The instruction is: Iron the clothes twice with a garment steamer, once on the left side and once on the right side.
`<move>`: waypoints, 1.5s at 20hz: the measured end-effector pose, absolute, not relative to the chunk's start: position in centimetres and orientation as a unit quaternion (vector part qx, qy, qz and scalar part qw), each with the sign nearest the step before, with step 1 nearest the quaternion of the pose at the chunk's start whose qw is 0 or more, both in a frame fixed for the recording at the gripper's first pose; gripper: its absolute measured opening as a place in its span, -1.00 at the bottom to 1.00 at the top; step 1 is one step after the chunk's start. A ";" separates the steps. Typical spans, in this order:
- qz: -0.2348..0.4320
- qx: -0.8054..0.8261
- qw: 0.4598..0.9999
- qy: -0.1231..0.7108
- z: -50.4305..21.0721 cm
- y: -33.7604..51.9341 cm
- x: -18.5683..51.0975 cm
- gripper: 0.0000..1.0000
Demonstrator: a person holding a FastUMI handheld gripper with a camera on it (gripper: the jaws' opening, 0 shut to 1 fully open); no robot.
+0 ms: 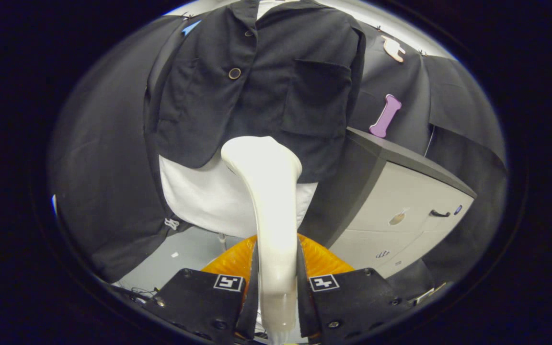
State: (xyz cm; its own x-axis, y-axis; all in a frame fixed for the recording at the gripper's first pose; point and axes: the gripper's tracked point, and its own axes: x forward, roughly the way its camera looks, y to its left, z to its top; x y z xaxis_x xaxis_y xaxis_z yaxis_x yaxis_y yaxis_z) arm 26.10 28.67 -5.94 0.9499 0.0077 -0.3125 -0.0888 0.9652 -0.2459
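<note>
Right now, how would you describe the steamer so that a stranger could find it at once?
Find the black jacket hanging over a white shirt. Just in front of its lower hem rises the steamer, its handle clamped between both fingers of the claw. It is the only cream, curved thing here, with a rounded head at the top.

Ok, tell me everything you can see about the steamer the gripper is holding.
The steamer is smooth, glossy white plastic: a slim handle rising into a wider, rounded head. The gripper is shut on its handle, a finger pressing each side. It stands upright, its head at the lower hem of the black jacket; actual contact cannot be told.
</note>
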 end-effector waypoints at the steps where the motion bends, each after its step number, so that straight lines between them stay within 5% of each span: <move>1: 0.022 -0.122 0.981 0.149 -5.2 28.7 25.7 -0.26; 20: 0.123 -0.050 0.972 -0.195 32.9 47.1 20.3 -0.27; 30: 0.119 -0.054 0.956 -0.262 42.6 52.8 25.5 -0.27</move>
